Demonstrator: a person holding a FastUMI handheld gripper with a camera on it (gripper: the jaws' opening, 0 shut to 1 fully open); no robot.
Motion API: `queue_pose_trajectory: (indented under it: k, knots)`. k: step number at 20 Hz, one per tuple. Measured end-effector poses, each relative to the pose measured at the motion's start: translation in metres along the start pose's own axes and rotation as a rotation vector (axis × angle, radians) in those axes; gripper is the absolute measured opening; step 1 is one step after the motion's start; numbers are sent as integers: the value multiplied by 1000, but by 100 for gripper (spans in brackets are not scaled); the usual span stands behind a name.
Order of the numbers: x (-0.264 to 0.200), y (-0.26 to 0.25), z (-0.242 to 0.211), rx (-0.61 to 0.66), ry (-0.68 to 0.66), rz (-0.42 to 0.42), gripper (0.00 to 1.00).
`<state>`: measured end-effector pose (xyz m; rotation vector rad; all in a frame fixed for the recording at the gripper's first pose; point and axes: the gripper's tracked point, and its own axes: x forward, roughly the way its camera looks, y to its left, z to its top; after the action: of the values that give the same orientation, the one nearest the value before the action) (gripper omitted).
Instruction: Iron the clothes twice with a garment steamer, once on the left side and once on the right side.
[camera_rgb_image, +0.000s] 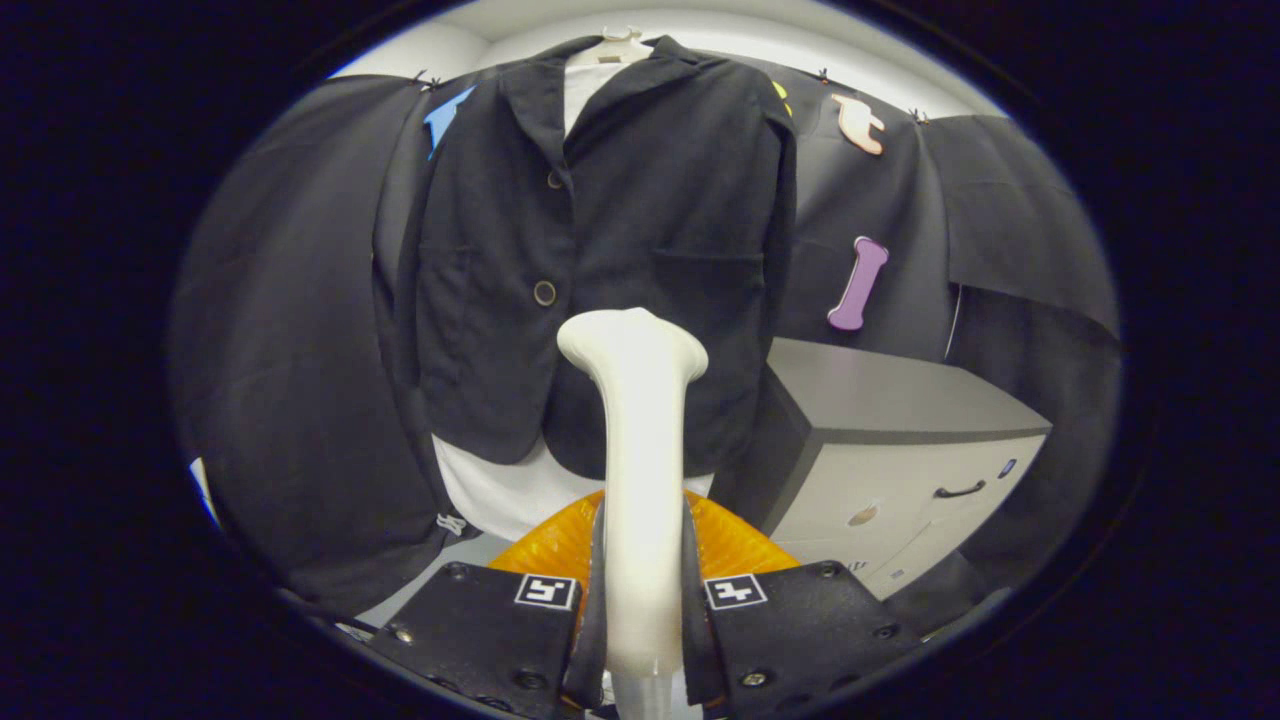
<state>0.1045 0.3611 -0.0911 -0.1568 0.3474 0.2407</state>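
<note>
Steamer (640, 420) stands upright between the jaws of the gripper (640, 590), which are pinching its pale handle from both sides; each finger (596, 600) lies flat against the shaft. Its flared white head rises ahead of the fingers and sits in front of the lower part of a dark jacket (600, 250), close to the hem and just below the lower button (545, 293); whether the head touches the cloth cannot be told.

The jacket hangs on a pale hanger (622, 40) against the black cloth wall, with its front closed and a second button higher up near the lapels. A white shirt (500, 490) is worn under it, showing at the collar and below the hem. A flap pocket sits on the jacket's front to the right of the steamer head.

Behind the handle, low down and just beyond the fingers, is an orange ribbed thing (735, 545); what it is cannot be told.

To the right of the jacket stands a grey cabinet (900, 440) with a flat top and pale drawer fronts. The drawers are shut, one with a dark handle (960, 490), so nothing inside them can be seen.
</note>
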Motion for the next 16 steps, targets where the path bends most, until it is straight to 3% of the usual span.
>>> queue_pose_trajectory:
  k: [11, 16]
  knots:
    - [21, -4, -85, 18, 203, 15, 33]
    - [7, -6, -60, 28, 146, 22, 33]
